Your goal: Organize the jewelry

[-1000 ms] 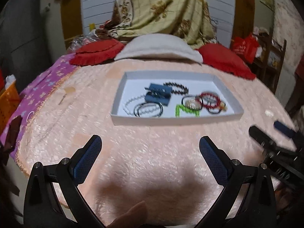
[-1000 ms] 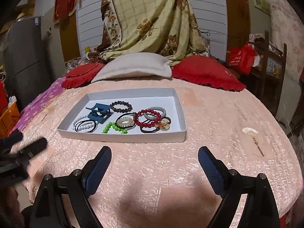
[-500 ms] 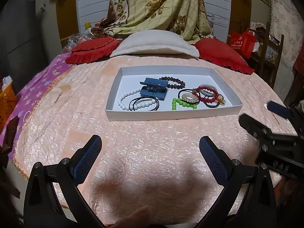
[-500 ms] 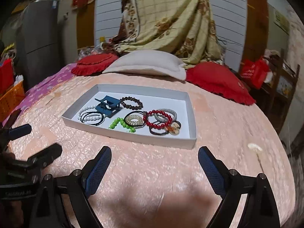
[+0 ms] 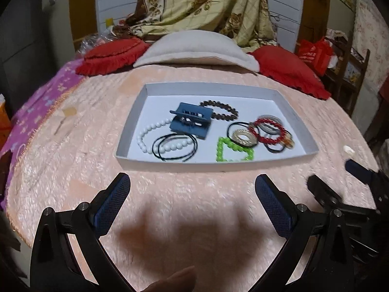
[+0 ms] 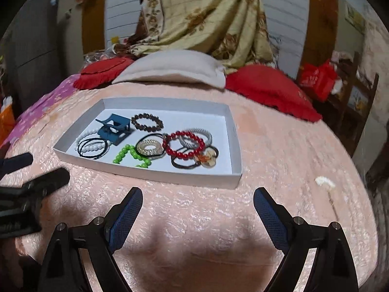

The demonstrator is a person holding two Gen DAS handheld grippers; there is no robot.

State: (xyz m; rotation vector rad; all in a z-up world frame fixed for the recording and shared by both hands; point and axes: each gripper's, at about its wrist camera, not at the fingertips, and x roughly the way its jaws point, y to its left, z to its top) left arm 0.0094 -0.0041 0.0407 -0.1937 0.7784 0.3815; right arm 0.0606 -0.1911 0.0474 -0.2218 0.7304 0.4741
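Observation:
A shallow white tray lies on the pink bedspread. It holds a blue hair claw, a brown bead bracelet, a white bead bracelet, black cords, a green bead bracelet, a red bead bracelet and other hair ties. My left gripper is open and empty, just short of the tray's near wall. My right gripper is open and empty, short of the tray's near right corner.
Two red cushions and a beige pillow lie beyond the tray. A small white object lies on the bedspread to the right. A red bag and a wooden rack stand at the far right.
Both grippers have moved forward toward the tray, which looks larger and nearer now. Both stay open and empty. The jewelry has not moved.

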